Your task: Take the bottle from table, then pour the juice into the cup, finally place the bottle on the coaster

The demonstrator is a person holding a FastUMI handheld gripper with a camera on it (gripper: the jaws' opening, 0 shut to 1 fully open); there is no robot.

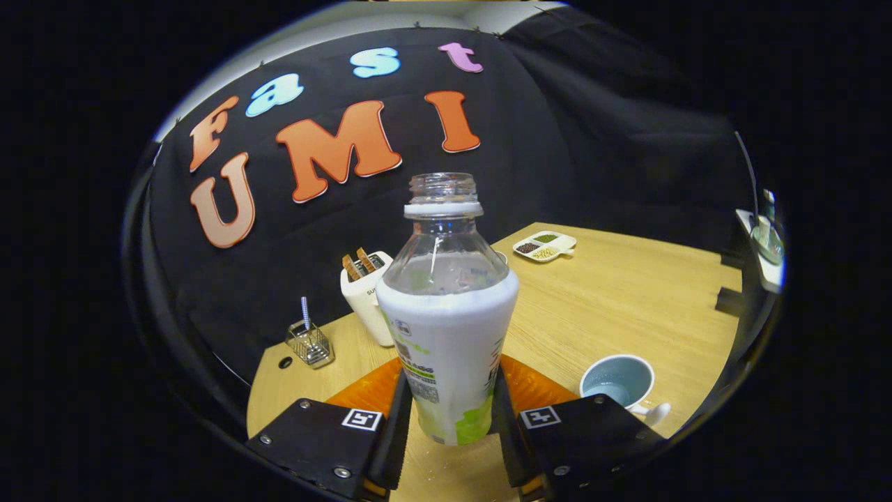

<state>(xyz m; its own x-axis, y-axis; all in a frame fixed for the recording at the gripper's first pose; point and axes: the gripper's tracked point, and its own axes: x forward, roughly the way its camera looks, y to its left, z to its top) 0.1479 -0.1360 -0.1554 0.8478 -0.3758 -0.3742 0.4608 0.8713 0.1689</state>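
At bottom centre, the gripper [451,418] clamps the uncapped bottle [449,328] on both sides, upright so nothing spills. Behind its base lies the orange coaster [533,383]. Lower right stands the cup [617,380]. Farther back: toaster [366,296], tray [545,246].

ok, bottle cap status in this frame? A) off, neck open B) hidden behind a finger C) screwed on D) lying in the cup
A: the bottle, clamped between the fingers of the gripper, shows a bare threaded neck with nothing on top, just the white ring below it.
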